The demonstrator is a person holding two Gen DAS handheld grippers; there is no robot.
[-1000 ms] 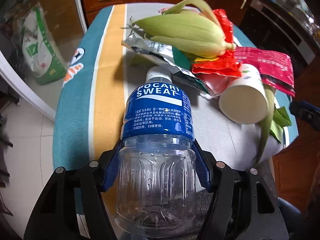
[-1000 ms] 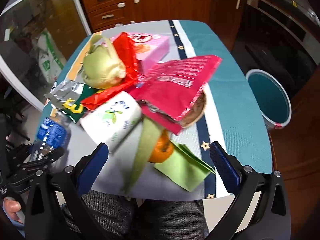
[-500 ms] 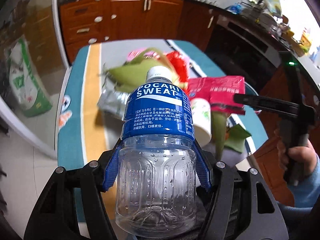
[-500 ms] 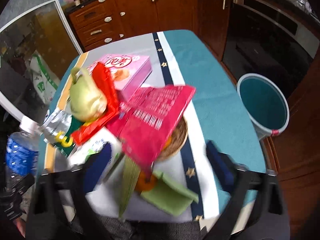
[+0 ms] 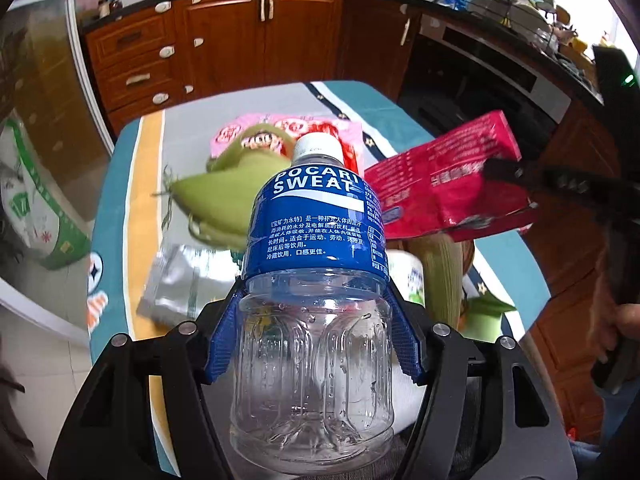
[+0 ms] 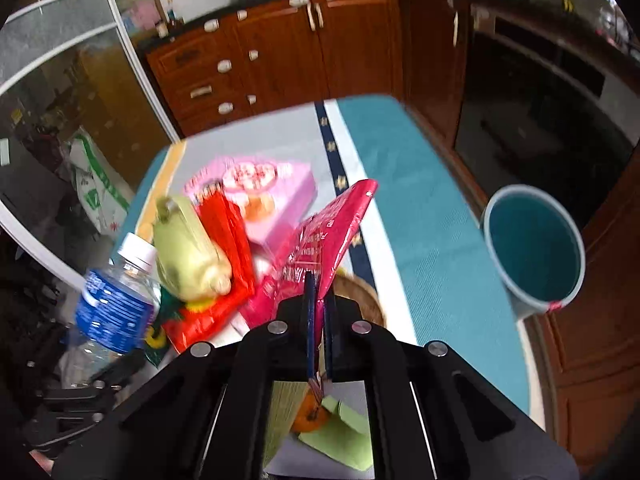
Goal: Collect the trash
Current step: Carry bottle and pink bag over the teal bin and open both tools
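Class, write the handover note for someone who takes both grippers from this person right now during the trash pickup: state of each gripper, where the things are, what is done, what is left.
Left gripper: shut on the empty Pocari Sweat bottle, lifted off the table.
Right gripper: shut on the edge of the red snack bag, also lifted.
Teal bin: on the floor beside the table's right edge; what shows of its inside is empty.
Done: two pieces picked up, none binned yet.
Left: drop both in the bin, then likely clear the corn husks, red wrapper, silver pouch, paper cup and pink box.
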